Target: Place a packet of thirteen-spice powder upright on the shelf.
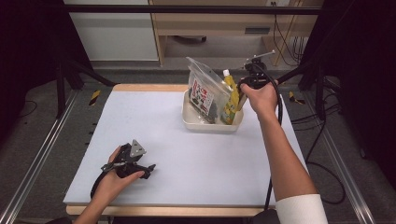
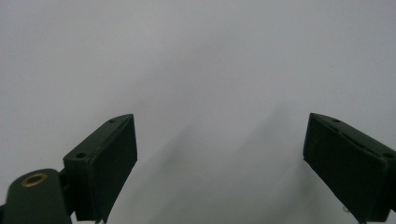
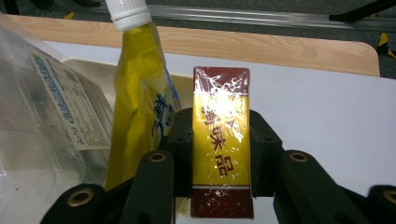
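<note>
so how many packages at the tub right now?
3: clear bag on the tub's left, yellow pouch beside it, gold-and-brown pack in the right gripper. More may be hidden behind.

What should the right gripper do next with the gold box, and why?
Probably lower it into the white bin. The right gripper is shut on the gold box, which stands upright at the bin's right side beside the yellow pouch.

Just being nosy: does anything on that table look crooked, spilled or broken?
Nothing spilled or broken. The clear bag and yellow pouch lean in the white tub, and the right claw grips a gold-and-maroon packet upright.
</note>
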The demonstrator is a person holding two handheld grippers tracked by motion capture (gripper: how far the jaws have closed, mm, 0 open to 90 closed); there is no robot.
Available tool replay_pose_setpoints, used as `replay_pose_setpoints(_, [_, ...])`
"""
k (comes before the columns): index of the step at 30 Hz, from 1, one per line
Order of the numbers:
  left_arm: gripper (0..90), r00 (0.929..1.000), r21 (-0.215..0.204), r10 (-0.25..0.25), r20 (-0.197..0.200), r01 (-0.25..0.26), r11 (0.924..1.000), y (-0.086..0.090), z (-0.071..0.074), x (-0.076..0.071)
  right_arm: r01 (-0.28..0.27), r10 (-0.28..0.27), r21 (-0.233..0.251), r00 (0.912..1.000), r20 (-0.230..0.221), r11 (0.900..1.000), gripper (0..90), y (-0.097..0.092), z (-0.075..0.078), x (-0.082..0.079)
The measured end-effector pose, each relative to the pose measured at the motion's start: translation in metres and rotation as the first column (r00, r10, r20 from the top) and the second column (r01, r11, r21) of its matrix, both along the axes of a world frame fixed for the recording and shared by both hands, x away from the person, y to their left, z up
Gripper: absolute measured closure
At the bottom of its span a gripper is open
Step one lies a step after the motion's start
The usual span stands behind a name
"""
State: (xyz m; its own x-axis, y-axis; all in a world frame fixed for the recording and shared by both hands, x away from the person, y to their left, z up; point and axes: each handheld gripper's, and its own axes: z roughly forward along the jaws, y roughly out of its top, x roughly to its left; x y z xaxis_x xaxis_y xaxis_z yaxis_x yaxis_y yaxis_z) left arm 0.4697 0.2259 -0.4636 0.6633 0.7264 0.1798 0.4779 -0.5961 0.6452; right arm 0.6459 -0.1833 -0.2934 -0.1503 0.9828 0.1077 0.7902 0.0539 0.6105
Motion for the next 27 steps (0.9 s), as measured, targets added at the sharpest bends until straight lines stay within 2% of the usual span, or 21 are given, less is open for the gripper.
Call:
replay_pose_setpoints(6, [9.6, 1.0000, 0.002, -0.006, -0.004, 0.006, 1.0000, -0.001, -0.001, 0.000, 0.021, -0.021, -0.014, 0.9997, 0.009, 0.9997, 68.0, -0.003, -0.004, 0.001])
replay_pose_setpoints(27, [9.6, 0.9998, 0.005, -0.017, 0.005, 0.017, 0.9998, -0.002, 0.000, -0.001, 0.069, -0.070, -0.046, 0.9974, -0.020, 0.9966, 68.0, 0.008, -0.023, 0.003])
